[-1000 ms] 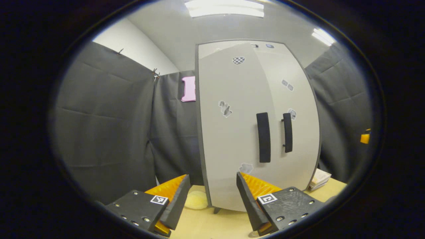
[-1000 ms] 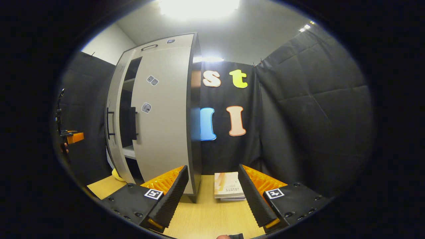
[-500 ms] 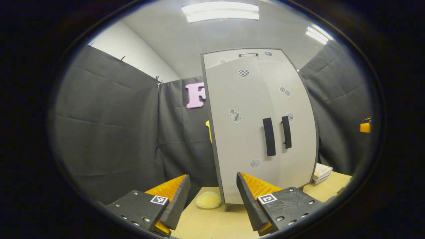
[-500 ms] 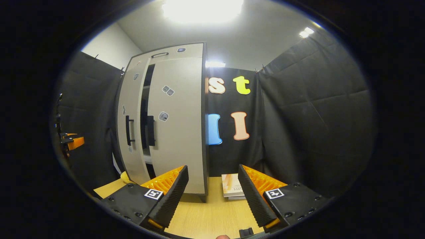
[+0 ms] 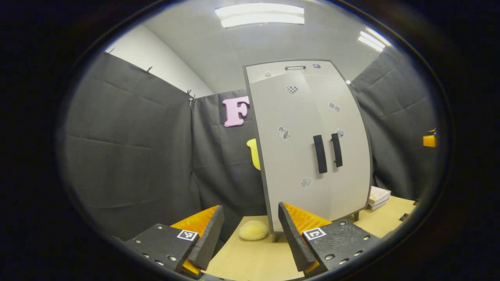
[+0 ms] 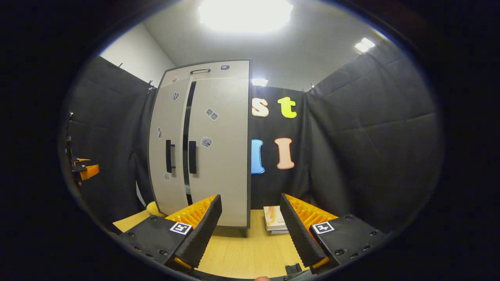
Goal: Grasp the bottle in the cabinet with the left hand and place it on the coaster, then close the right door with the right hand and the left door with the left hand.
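Ahead of the left gripper (image 5: 250, 238), slightly to its right, stands the cabinet (image 5: 312, 148) on the wooden table (image 5: 254, 261). Left gripper jaws wide apart, holding nothing. Left door (image 5: 291, 156) and right door (image 5: 347, 148) look flush from here, black handles (image 5: 327, 153) side by side. Yellow sponge-like lump (image 5: 253, 230) sits on the table between the left gripper's fingers, at the cabinet's near corner. Right gripper (image 6: 250, 234) also spread wide, empty. Ahead of it and to its left, a narrow dark gap separates the two doors. Stacked books (image 6: 274, 219) lie on the table between its fingers, beside the cabinet. Bottle and coaster: cannot tell where.
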A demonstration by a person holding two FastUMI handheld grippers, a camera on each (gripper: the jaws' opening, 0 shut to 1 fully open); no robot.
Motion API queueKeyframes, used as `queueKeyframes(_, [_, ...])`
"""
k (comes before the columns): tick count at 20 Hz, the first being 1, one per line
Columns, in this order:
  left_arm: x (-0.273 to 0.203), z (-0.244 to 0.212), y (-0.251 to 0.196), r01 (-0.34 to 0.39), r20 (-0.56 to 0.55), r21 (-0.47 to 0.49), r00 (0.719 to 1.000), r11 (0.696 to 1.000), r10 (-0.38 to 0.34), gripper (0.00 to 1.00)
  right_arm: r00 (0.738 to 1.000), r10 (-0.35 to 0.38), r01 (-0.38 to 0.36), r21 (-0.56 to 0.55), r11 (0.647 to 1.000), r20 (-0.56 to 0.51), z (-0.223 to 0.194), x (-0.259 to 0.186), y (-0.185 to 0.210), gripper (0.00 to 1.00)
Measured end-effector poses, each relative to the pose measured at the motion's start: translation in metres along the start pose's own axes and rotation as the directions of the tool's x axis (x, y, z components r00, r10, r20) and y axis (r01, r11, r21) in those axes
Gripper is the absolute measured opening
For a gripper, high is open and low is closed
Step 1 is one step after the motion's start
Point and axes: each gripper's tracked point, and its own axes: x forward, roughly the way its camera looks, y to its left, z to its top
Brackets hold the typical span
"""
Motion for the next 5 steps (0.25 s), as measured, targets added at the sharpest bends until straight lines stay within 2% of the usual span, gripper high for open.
queueKeyframes(5, [-0.013,-0.008,0.013,-0.008,-0.016,-0.001,1.0,1.0,0.008,0.82,1.0,-0.019,0.019,-0.006,1.0,-0.006,-0.002,-0.016,0.003,0.96])
